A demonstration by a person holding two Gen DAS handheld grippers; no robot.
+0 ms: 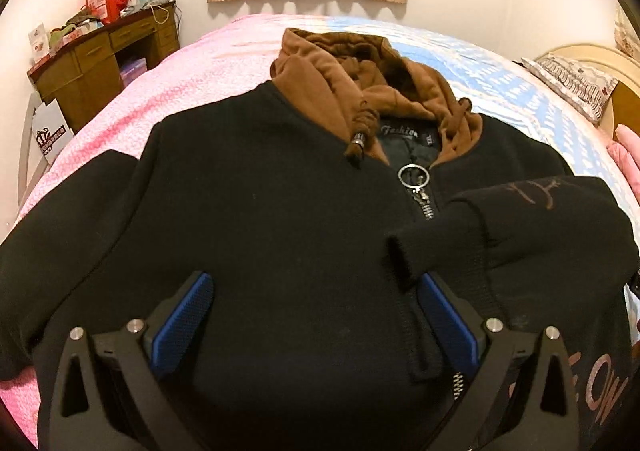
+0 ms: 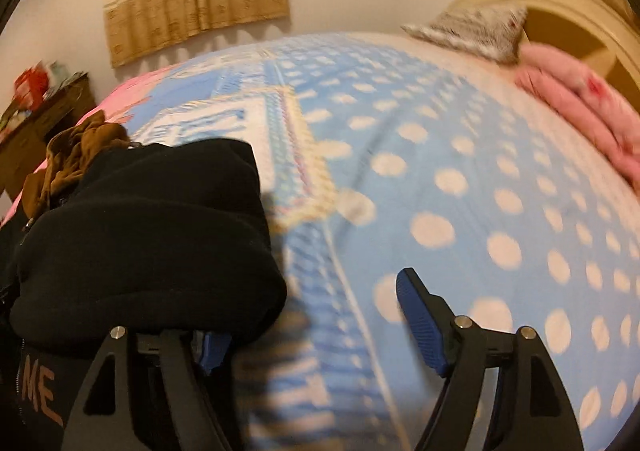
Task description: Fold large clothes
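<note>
Now | jacket (image 1: 260, 211) flat on bed (image 1: 200, 67), 1 sleeve (image 1: 500, 227) folded across | left gripper (image 1: 314, 291) released above jacket | right gripper (image 2: 316, 315) released, nothing gripped

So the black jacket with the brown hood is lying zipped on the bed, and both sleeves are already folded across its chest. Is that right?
Not quite. In the left wrist view only one sleeve lies folded across the chest of the black jacket; the other sleeve still stretches out to the side. The rest holds: the brown hood is at the top, the zip is closed, and it lies on the bed.
</note>
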